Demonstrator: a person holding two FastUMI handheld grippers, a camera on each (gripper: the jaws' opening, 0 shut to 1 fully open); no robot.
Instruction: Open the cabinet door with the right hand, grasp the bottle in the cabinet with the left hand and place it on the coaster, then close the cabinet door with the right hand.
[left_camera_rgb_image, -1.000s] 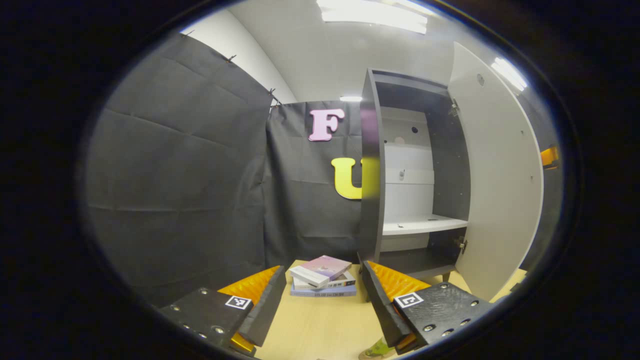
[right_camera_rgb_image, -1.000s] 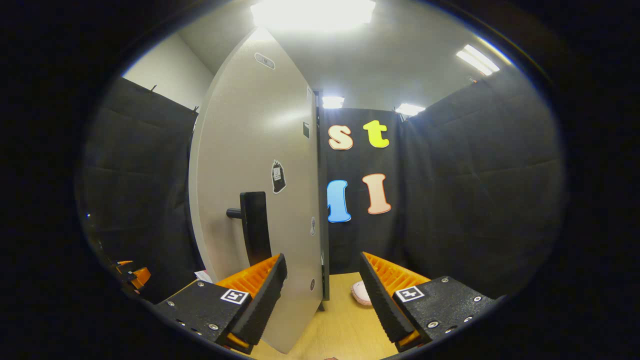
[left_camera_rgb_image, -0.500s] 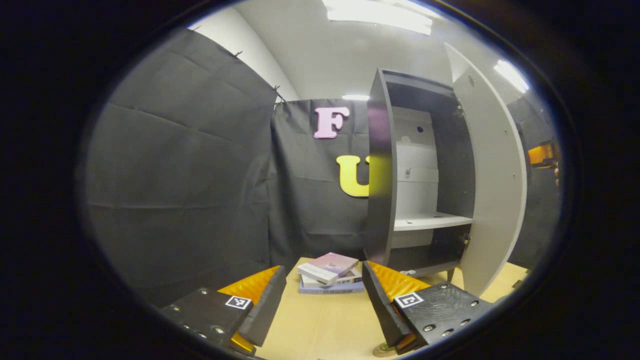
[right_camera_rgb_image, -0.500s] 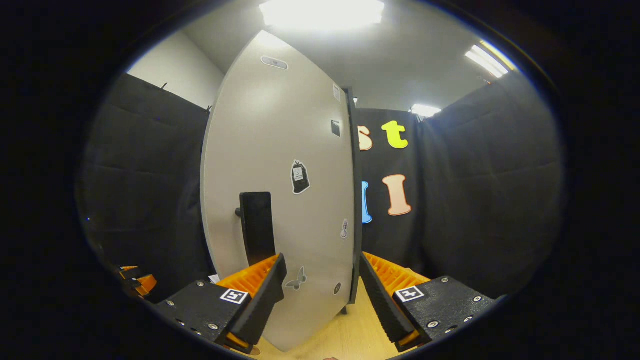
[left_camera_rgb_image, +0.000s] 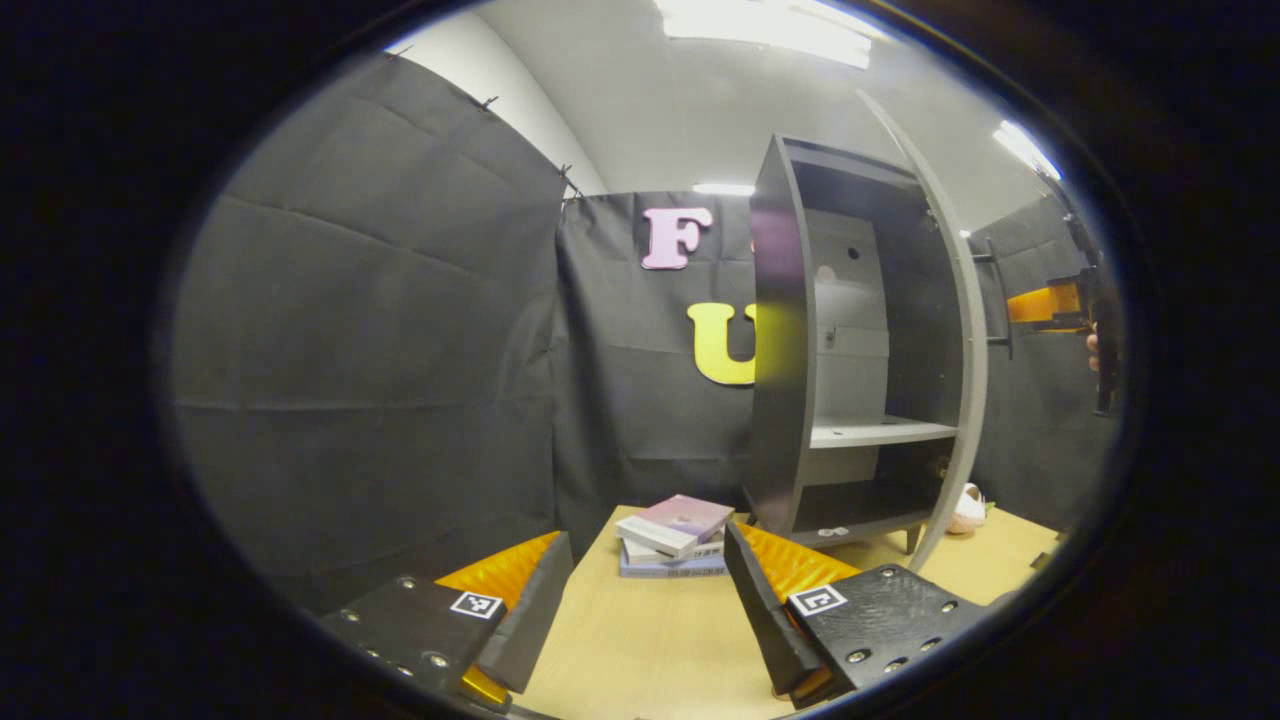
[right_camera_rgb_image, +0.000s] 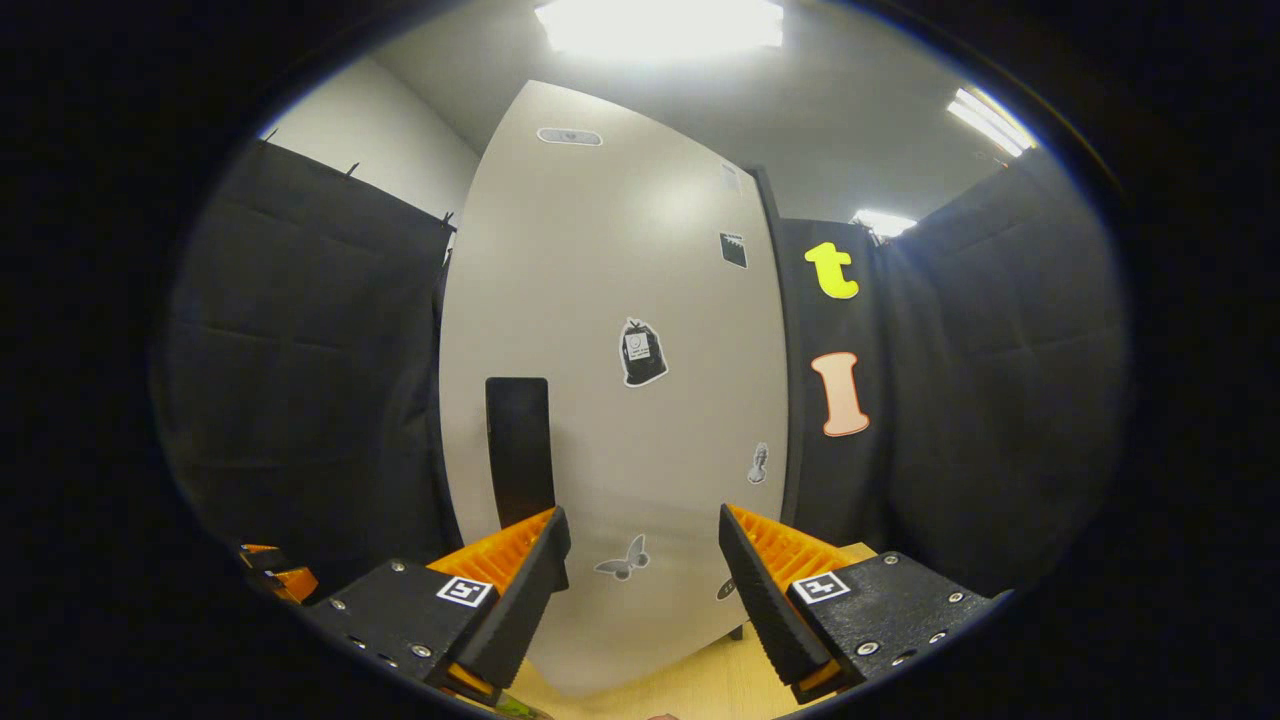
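The dark grey cabinet (left_camera_rgb_image: 790, 340) stands on the wooden table with its pale door (left_camera_rgb_image: 966, 380) half swung, seen edge-on in the left gripper view. A white shelf (left_camera_rgb_image: 870, 432) inside is bare. In the right gripper view the door's outer face (right_camera_rgb_image: 640, 300) stands close ahead, and its black handle (right_camera_rgb_image: 520, 450) is just above my left-hand finger. My right gripper (right_camera_rgb_image: 640, 590) is open, with nothing between its fingers; it also appears beside the handle (left_camera_rgb_image: 1050, 303). My left gripper (left_camera_rgb_image: 645, 600) hangs open over the table, away from the cabinet.
A stack of books (left_camera_rgb_image: 672, 530) lies on the table (left_camera_rgb_image: 640, 650) left of the cabinet's foot. A small pale object (left_camera_rgb_image: 966, 508) sits on the table behind the door. Black cloth walls close in on all sides.
The door has swung toward the cabinet, from wide open to about half. My right gripper has followed and now faces the door's front squarely. The left gripper has drawn back and stayed open.
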